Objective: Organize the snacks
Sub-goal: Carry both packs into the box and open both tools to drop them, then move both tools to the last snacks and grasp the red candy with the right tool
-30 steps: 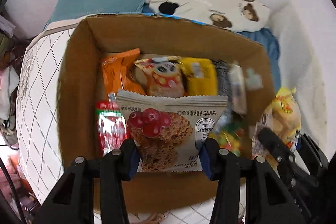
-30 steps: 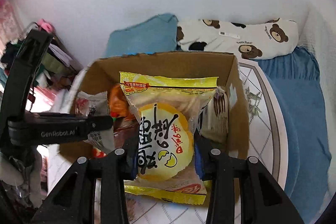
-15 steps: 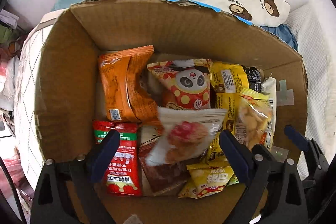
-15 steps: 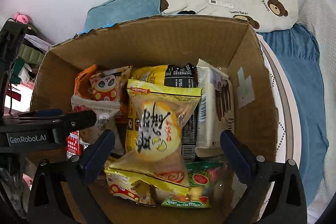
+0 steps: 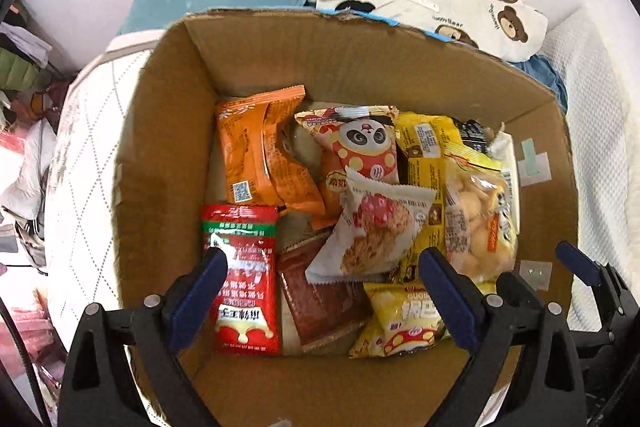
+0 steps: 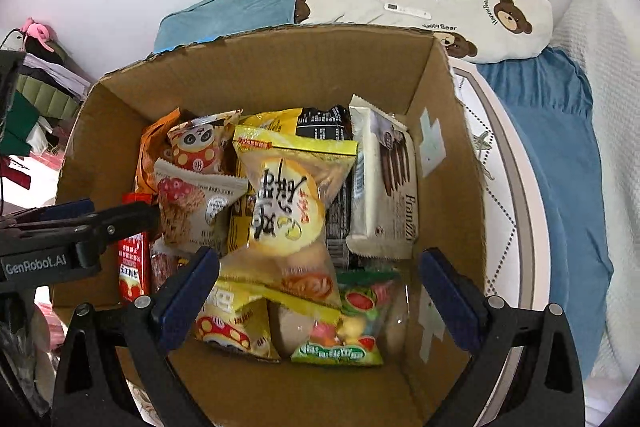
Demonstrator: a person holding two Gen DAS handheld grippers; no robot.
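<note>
Open brown cardboard box [image 5: 168, 131] on a bed, both tongs poised above its mouth and pointing steeply down.

Left tongs [image 5: 320, 291]: jaws spread wide, having just been opening; nothing is pinched between the blue pads. The white cranberry-oat cookie packet [image 5: 376, 231] lies loose in the box just beyond them, tilted on other packets.

Right tongs [image 6: 320, 291]: jaws likewise spread wide, having just been opening, holding nothing. The yellow-edged clear bag of small round biscuits [image 6: 288, 211] lies free on top of the heap at the box centre.

Box contents, left-wrist view: orange foil packet [image 5: 260, 151] at 10 o'clock; panda-print packet [image 5: 360, 143] at 12 o'clock; red sauce sachet [image 5: 244, 279] at 8 o'clock; dark red flat packet [image 5: 320, 299] at 6 o'clock, partly under the cookie packet; yellow mushroom-print packet [image 5: 404, 323] at 5 o'clock.

Right-wrist view: white chocolate-stick wafer pack [image 6: 388, 187] at 3 o'clock against the right wall; green fruit-candy bag [image 6: 352, 323] at 5 o'clock.

Behind the box: blue pillow [image 6: 240, 7] and cream bear-print pillow [image 6: 440, 11].
</note>
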